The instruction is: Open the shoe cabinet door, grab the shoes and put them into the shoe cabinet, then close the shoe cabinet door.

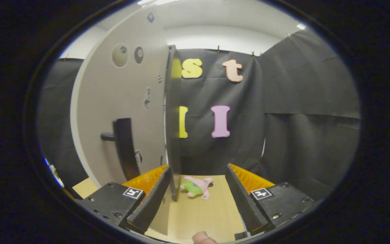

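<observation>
The shoe cabinet door [124, 101] is a pale panel standing to the left, seen almost edge-on. Its dark edge [173, 118] runs down between my fingers, close to the left one. A black bar handle [125, 149] sticks out from the door's face, left of the left finger. My gripper [197, 169] is open, the jaws wide apart, with only the door's edge in the gap and neither finger pressing on it.
A small pink and green plush toy [197, 187] lies on the light wooden table [201, 213] just ahead of the fingers. Black cloth walls close the booth behind and to the right. A person's fingertip [203, 239] shows below the gripper.
</observation>
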